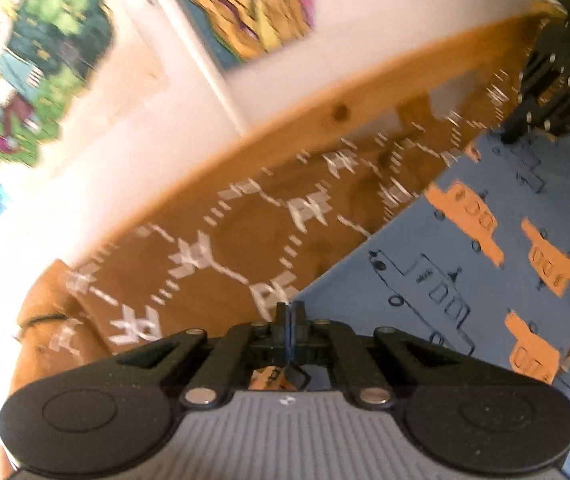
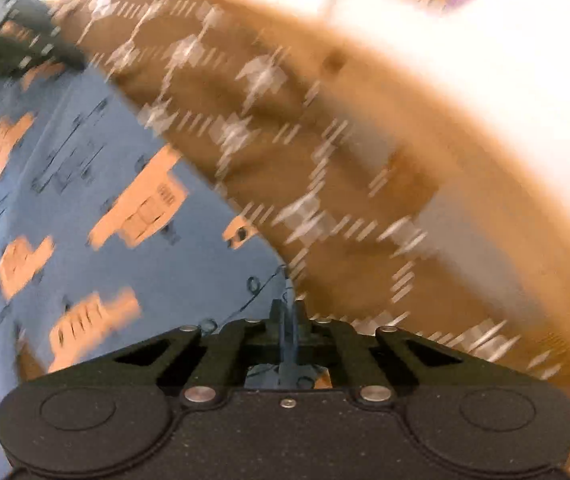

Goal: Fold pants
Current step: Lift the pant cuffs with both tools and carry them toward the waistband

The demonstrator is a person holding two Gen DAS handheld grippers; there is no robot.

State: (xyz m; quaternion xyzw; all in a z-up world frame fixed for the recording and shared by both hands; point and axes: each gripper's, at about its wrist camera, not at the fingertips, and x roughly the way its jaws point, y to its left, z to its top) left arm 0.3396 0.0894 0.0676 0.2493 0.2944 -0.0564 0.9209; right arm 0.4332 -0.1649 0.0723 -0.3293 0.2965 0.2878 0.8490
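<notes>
In the left wrist view the left tongs (image 1: 290,314) are seen pressed fully together, with a thin strip of blue fabric pinched between the pads, so an edge of the pants (image 1: 485,264) is clamped there. The pants are the blue ones printed with orange and outlined cars, spread flat over the right side of the frame on a brown blanket (image 1: 245,232) with a white geometric pattern. It looks like a bed rather than a desk, since a wooden bed frame (image 1: 325,116) is seen along the far edge. An edge grip like that is probably meant for carrying the fabric over in a fold without bunching it up. Only in this view can the wall posters (image 1: 33,64) be made out clearly on the far left, and the other gripper is caught at the far right, at the fabric's far edge. Over in the right wrist view, the right tongs (image 2: 288,312) are likewise shut, and blue cloth is seen running up between the pads, so a second bit of the pants' edge looks clamped. Here the pants (image 2: 85,200) fill the left side and the blanket (image 2: 345,160) the right. Everything is heavily smeared, so details can't be read. What is added here is a loose dark thread (image 2: 261,284) curling off the hem just beyond the tips.
</notes>
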